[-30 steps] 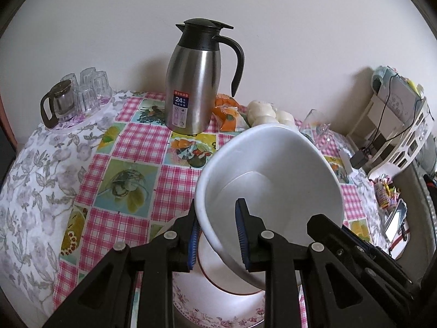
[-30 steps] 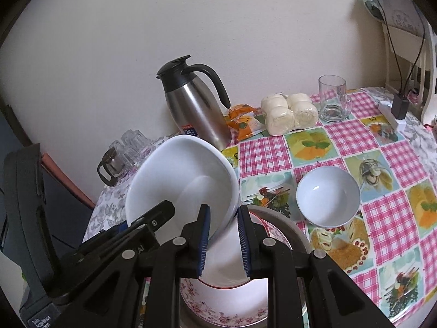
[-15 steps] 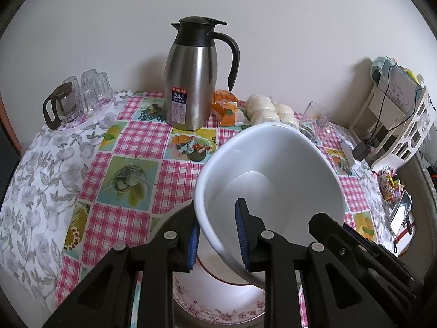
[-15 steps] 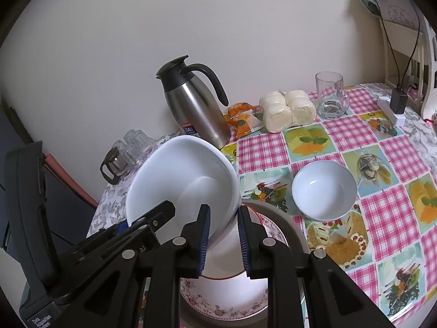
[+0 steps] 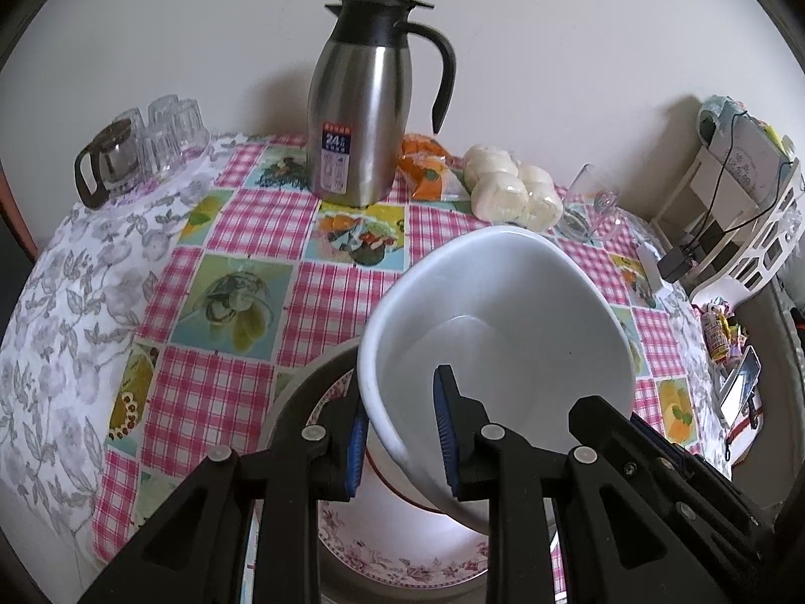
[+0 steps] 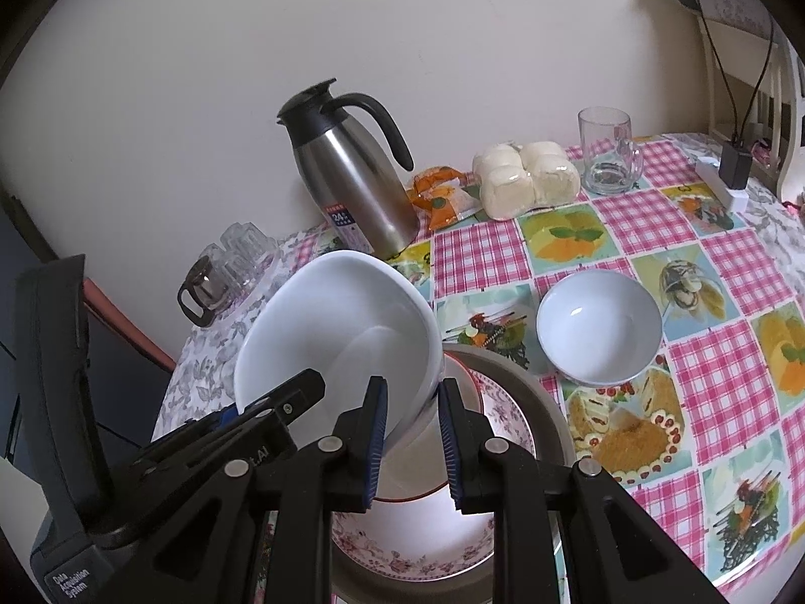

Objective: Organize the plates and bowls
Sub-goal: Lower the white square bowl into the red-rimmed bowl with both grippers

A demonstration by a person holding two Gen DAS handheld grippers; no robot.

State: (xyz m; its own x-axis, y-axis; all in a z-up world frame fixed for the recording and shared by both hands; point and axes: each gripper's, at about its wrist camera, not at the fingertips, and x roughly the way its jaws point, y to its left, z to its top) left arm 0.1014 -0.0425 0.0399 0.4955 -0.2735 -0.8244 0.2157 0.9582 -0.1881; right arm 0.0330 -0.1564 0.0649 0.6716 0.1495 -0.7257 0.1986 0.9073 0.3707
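Note:
A large white bowl (image 5: 503, 332) is held tilted above a stack of plates. My left gripper (image 5: 400, 440) is shut on its near rim. My right gripper (image 6: 411, 440) is shut on the opposite rim of the same bowl (image 6: 332, 332). Under it lies a floral-rimmed plate (image 6: 412, 548) with a red-rimmed plate on top, inside a grey metal dish (image 6: 548, 412); the floral plate also shows in the left wrist view (image 5: 402, 553). A small white bowl (image 6: 598, 327) sits on the checked tablecloth to the right of the stack.
A steel thermos jug (image 5: 362, 116) stands at the back. Beside it are an orange snack bag (image 5: 422, 166), wrapped buns (image 5: 513, 191) and a glass mug (image 6: 609, 151). A glass teapot with cups (image 5: 136, 151) sits far left. A white chair with cables (image 5: 739, 211) stands at right.
Both grippers have lifted the large white bowl slightly higher above the plate stack and drawn back a little. The grip on both rims is unchanged.

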